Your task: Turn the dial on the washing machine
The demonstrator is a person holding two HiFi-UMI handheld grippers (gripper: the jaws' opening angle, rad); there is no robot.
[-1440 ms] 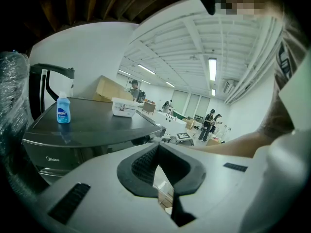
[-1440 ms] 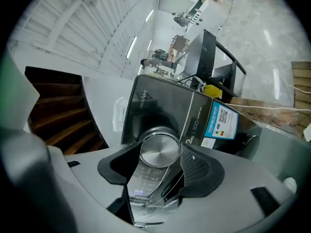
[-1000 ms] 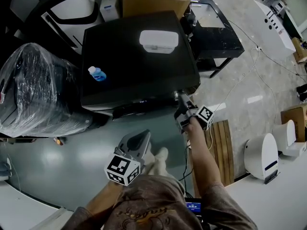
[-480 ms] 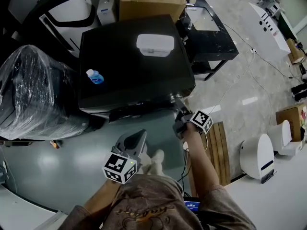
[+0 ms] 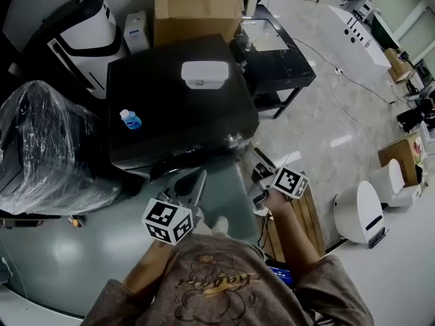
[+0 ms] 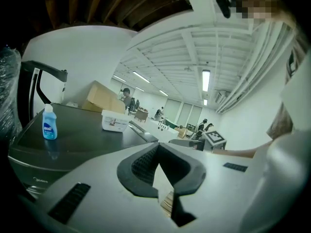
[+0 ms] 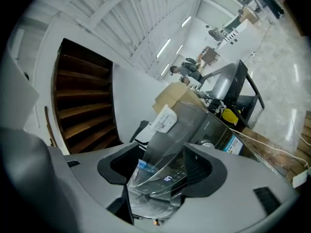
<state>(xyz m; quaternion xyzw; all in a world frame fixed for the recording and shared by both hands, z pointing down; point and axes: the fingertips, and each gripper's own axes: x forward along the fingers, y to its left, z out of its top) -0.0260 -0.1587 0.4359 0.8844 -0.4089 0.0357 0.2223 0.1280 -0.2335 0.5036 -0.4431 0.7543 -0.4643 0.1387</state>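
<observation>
The black washing machine (image 5: 177,107) stands ahead of me, with a blue bottle (image 5: 130,119) and a white box (image 5: 204,73) on its lid. Its silver dial (image 7: 208,143) sits at the front right corner, right of a lit display (image 7: 167,177). My right gripper (image 5: 258,176) hangs open a short way in front of that corner, touching nothing; the machine's front shows between its jaws (image 7: 163,161). My left gripper (image 5: 197,178) is shut and empty, held low before the machine's front. In the left gripper view, the left gripper (image 6: 158,152) has its pads meeting at the tips.
A plastic-wrapped bulk (image 5: 47,148) crowds the machine's left side. Behind it are a cardboard box (image 5: 194,9) and a black side table (image 5: 272,46). A wooden pallet (image 5: 309,212), white floor units (image 5: 360,212) and cables lie on the floor to the right.
My right gripper has drawn back from the dial at the machine's front right corner towards my body. The left gripper has stayed about where it was.
</observation>
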